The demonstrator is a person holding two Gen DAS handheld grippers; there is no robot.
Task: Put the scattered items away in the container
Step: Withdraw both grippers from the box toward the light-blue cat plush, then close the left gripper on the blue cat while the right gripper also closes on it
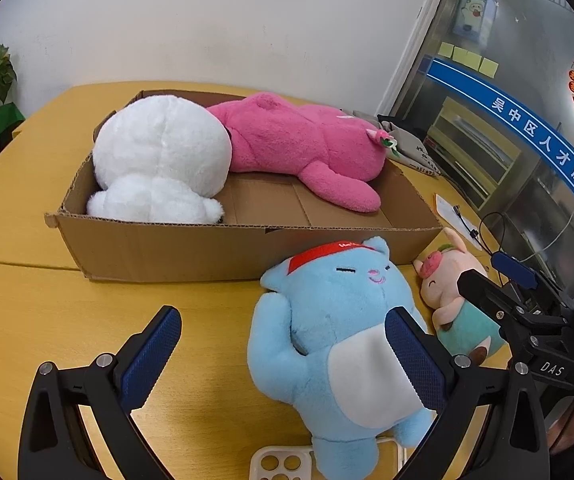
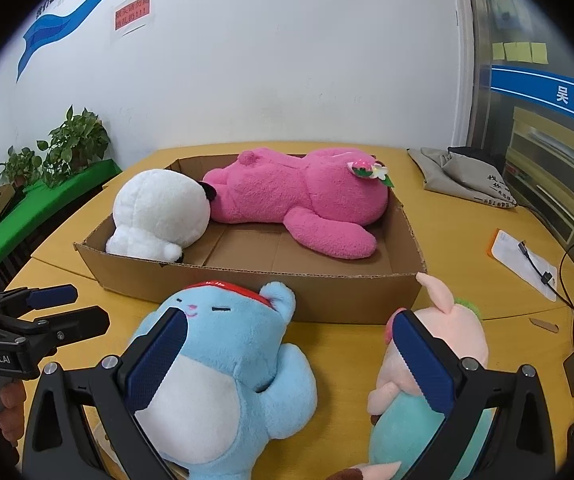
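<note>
A shallow cardboard box on the yellow table holds a white plush and a big pink plush. In front of the box a light-blue plush with a red headband lies on its back. A small pink pig plush with a teal body lies beside it. My left gripper is open, its right finger over the blue plush's belly. My right gripper is open wide, spanning the blue plush and the pig, pressing on neither.
A grey cloth bag lies at the back right. Papers with a cable and more wires lie at the right edge. A white perforated plastic piece sits under the blue plush's feet. Potted plants stand on the left.
</note>
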